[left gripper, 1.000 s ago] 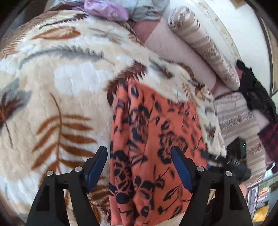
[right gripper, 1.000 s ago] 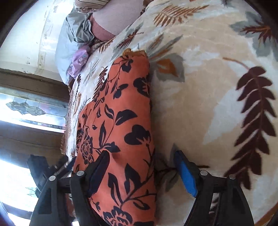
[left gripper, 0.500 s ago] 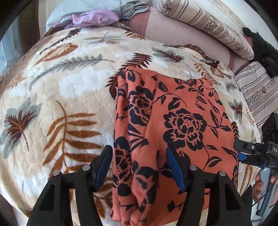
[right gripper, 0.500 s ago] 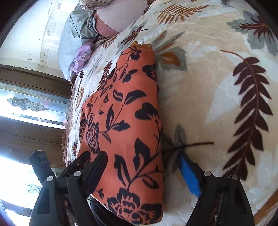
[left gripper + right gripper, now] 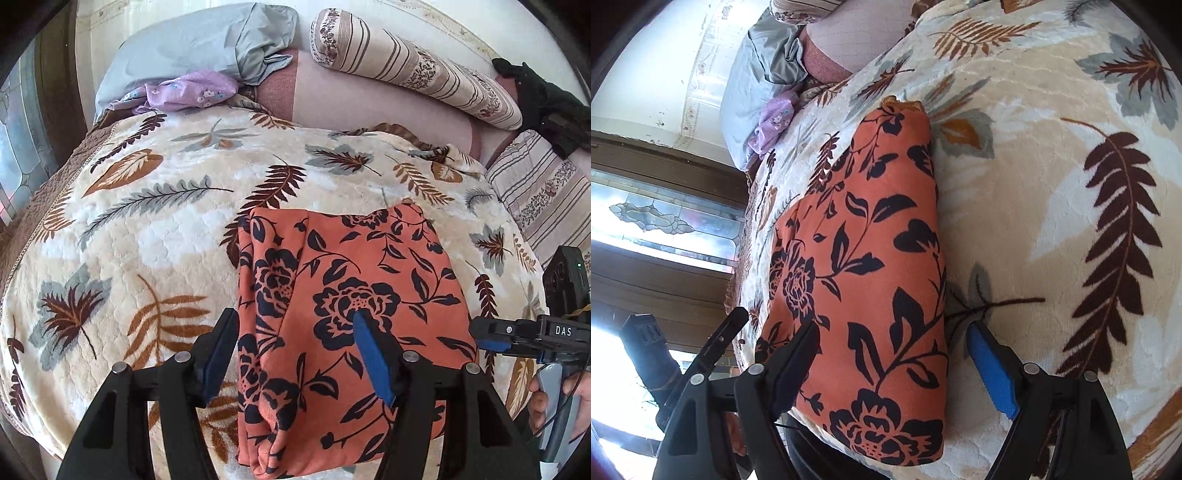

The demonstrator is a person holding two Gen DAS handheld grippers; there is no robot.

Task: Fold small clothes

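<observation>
garment: orange floral-print garment (image 5: 354, 314), folded into a rough rectangle, lying lower centre of the left wrist view on the leaf-print blanket (image 5: 147, 229) that covers the bed; in the right wrist view it runs from centre to bottom of the frame (image 5: 864, 280).
left tongs: left tongs (image 5: 295, 358) jaws apart, hovering over the garment's near left part; they have just been closing a little, with cloth under the gap but no pad pressing on it.
right tongs: right tongs (image 5: 897, 365) jaws wide apart, straddling the garment's near right edge, nothing gripped; seen also at the right edge of the left wrist view, held by a hand (image 5: 561, 402).
fold state: looks mostly done; the left side shows loose layered edges bunched in a ridge.
risk, layers: a pinch on that ridge may catch only the top layer, so the fold would peel open when lifted.
risk, blanket: the plush blanket is soft; tongs pushed down at the garment's edge could grab blanket pile with the cloth and drag both.
risk, edge: the garment's near end lies close to the bed's edge, so a pull toward the bottom of the frame could slide it off.
clutter: purple cloth (image 5: 188, 92) and grey pillow (image 5: 199, 40), upper left, well apart.
</observation>
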